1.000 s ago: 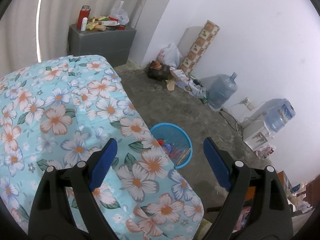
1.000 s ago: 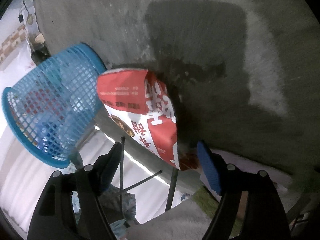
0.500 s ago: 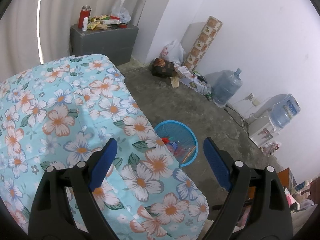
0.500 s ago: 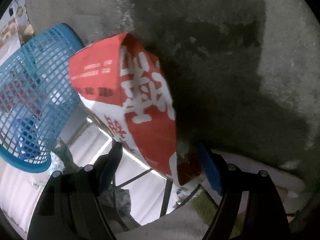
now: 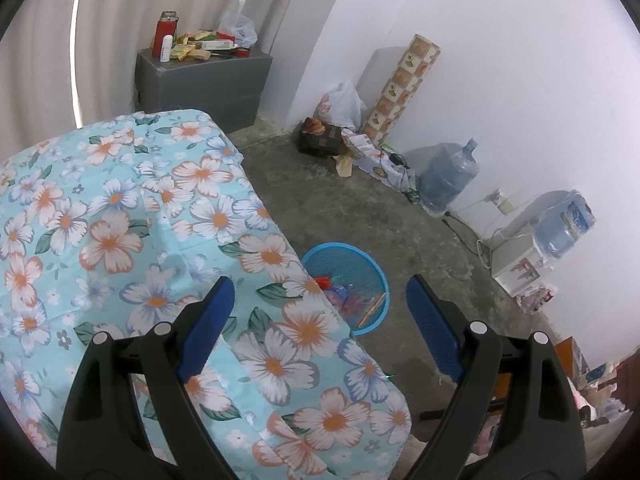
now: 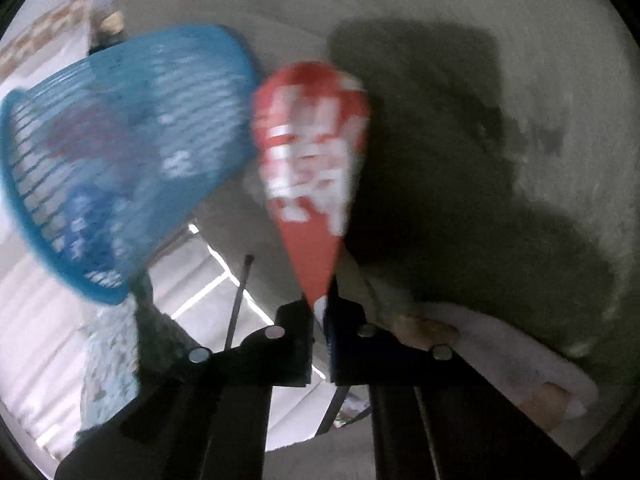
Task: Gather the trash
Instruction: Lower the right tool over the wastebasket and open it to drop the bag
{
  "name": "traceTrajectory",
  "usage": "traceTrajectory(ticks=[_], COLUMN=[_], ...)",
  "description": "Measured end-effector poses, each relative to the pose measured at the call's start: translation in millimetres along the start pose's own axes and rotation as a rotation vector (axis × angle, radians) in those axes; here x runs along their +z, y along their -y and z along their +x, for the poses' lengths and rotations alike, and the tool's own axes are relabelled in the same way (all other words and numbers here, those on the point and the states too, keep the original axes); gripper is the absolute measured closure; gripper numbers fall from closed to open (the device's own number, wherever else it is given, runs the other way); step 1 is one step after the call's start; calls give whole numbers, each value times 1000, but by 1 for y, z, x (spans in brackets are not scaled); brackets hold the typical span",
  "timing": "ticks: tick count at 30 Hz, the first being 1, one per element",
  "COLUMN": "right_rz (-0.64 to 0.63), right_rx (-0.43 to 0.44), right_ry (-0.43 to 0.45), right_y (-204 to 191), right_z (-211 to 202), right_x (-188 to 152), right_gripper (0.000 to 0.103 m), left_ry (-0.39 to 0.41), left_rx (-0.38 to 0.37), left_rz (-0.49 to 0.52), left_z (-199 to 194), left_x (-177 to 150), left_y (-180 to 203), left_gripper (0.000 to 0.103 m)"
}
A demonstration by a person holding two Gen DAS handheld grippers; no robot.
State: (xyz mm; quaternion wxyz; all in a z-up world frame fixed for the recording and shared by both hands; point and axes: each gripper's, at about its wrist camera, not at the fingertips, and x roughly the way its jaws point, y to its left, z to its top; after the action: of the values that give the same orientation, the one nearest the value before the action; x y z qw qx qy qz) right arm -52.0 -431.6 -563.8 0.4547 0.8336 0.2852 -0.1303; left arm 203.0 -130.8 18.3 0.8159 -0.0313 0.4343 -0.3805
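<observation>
In the left wrist view, the left gripper (image 5: 316, 328) hangs with its two blue pads wide apart and nothing between them, above a bed in a light-blue sheet printed with orange-and-white flowers (image 5: 132, 216). One round blue plastic mesh basket (image 5: 352, 280) stands on the grey concrete floor (image 5: 360, 208) just beside the bed's edge, with mixed scraps inside. Two clear water jugs (image 5: 448, 180) stand along the white wall. In the right wrist view, which is blurred, the right gripper (image 6: 320, 312) has just been closing and now pinches one red-and-white printed snack wrapper (image 6: 312, 152) by its narrow end; the wrapper's long axis runs straight away from the jaws, widening outward, beside the single basket's wall.
</observation>
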Motion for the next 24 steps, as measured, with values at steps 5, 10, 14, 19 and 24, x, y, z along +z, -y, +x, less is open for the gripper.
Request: traceTrajectory(ticks=[5, 10, 14, 19, 24], right_rz=[-130, -340, -696, -1186, -1596], right_rx=[6, -85, -259, -512, -849], right_ry=[119, 362, 510, 548, 479], right_y=[-49, -128, -232, -338, -364], right_z=[-68, -166, -199, -157, -48], right_x=[-7, -25, -76, -140, -180], right_gripper=[101, 101, 101, 101, 101], left_ry=[30, 71, 93, 127, 135], left_rx=[-36, -63, -69, -53, -23], left_rz=[10, 0, -25, -33, -53], left_z=[-8, -21, -31, -45, -53], left_x=[0, -2, -6, -13, -17], left_y=[4, -1, -11, -26, -43], left_gripper=[20, 20, 20, 20, 20])
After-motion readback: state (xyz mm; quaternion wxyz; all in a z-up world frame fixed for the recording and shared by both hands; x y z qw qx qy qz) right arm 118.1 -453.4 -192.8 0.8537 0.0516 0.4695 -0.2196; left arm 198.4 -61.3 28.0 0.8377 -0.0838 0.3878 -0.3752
